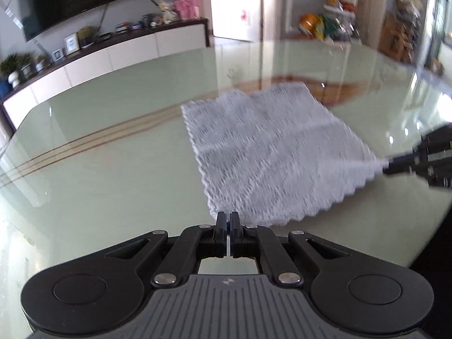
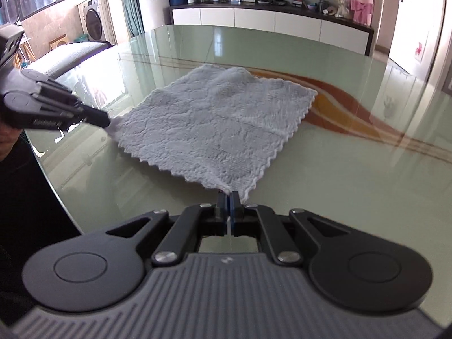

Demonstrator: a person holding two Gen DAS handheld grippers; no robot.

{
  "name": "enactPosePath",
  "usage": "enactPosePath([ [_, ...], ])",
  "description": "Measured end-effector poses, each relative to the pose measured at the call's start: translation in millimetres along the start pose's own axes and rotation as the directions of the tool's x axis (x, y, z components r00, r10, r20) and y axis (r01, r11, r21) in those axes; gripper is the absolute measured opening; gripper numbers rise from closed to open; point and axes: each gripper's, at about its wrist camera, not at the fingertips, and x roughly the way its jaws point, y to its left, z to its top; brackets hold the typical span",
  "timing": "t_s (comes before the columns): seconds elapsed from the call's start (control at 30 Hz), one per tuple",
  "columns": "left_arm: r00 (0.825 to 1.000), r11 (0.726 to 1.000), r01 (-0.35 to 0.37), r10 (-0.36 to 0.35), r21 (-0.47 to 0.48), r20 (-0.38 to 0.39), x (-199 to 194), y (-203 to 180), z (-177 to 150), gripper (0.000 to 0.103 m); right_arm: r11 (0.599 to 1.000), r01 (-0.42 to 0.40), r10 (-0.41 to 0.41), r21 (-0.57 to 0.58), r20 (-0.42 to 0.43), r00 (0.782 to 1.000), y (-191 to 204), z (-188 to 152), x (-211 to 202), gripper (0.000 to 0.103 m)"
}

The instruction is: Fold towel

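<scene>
A pale grey square towel [image 1: 271, 152] with scalloped edges lies spread on the glass table [image 1: 99, 169]. My left gripper [image 1: 227, 216] is shut on the towel's near corner. My right gripper [image 1: 388, 165] comes in from the right and pinches another corner. In the right wrist view the towel [image 2: 214, 124] lies flat ahead. The right gripper [image 2: 229, 196] is shut on its near corner, lifting it slightly. The left gripper [image 2: 107, 121] holds the left corner there.
The table is oval, with green glass and a brown-orange band [image 2: 339, 107] under the towel's far side. A grey chair [image 2: 70, 53] stands at the table's left edge. A white sideboard [image 2: 268, 19] lines the far wall.
</scene>
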Motion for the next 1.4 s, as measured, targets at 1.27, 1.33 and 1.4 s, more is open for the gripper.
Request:
enactPosePath([
  [1.27, 0.981, 0.977, 0.143, -0.119, -0.16, 0.152, 135, 35, 132, 0.07, 0.997, 0.079, -0.079, -0.001, 0.054, 0.995, -29, 113, 119, 0.067],
  [1.33, 0.985, 0.982, 0.13, -0.113, -0.137, 0.128, 141, 37, 128, 0.071, 0.998, 0.069, -0.07, 0.011, 0.035, 0.997, -36, 107, 123, 0.072],
  [1.4, 0.989, 0.991, 0.091, -0.08, -0.093, 0.122, 140, 34, 123, 0.071, 0.997, 0.07, -0.071, 0.024, 0.038, 0.997, -42, 104, 120, 0.072],
])
